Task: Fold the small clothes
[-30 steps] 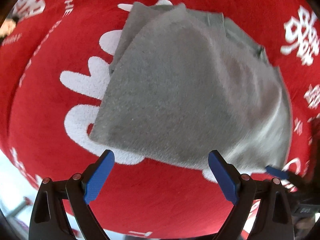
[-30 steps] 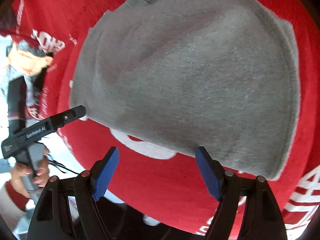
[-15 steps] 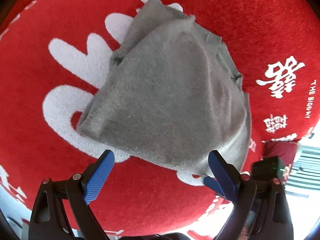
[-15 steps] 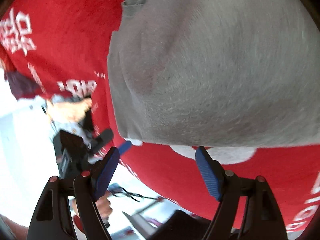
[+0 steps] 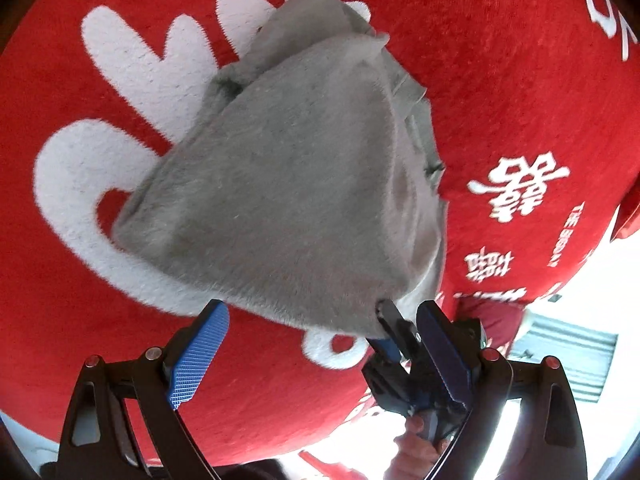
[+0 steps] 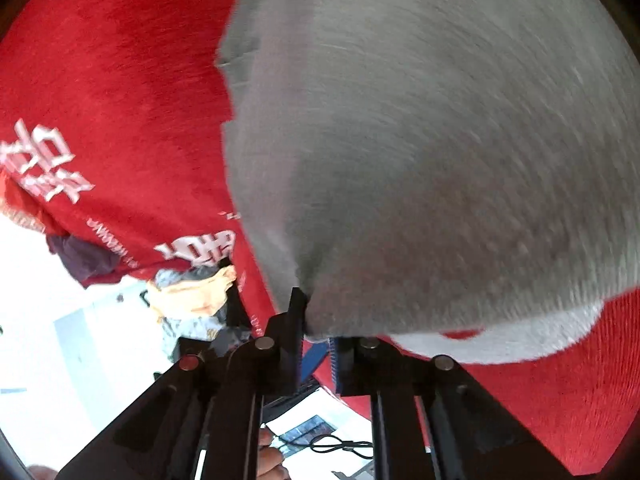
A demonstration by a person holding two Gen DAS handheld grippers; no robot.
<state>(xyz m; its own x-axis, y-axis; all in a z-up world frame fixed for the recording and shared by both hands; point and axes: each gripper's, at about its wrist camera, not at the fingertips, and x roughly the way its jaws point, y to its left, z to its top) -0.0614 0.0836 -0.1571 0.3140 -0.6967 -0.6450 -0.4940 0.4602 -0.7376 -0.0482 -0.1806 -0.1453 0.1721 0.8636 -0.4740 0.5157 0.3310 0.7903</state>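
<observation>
A small grey garment [image 5: 280,184] lies partly folded on a red blanket [image 5: 500,80] with white patterns. My left gripper [image 5: 320,354] hovers open just short of the garment's near edge, with nothing between its blue pads. In the left wrist view my right gripper [image 5: 390,330] pinches the garment's near right corner. Seen from the right wrist, my right gripper [image 6: 316,336] has its jaws closing tight on that corner, and the grey garment [image 6: 420,140] fills most of the picture.
The red blanket [image 6: 120,100] ends close behind both grippers, with white floor beyond its edge. A heap of other clothes [image 6: 192,296] lies at that edge. A hand [image 5: 416,440] holds the right gripper's handle. A cable [image 6: 340,446] lies on the floor.
My right gripper has dropped to the garment's near corner and shut on it. Both views have rolled and drawn closer to the cloth. My left gripper stays open.
</observation>
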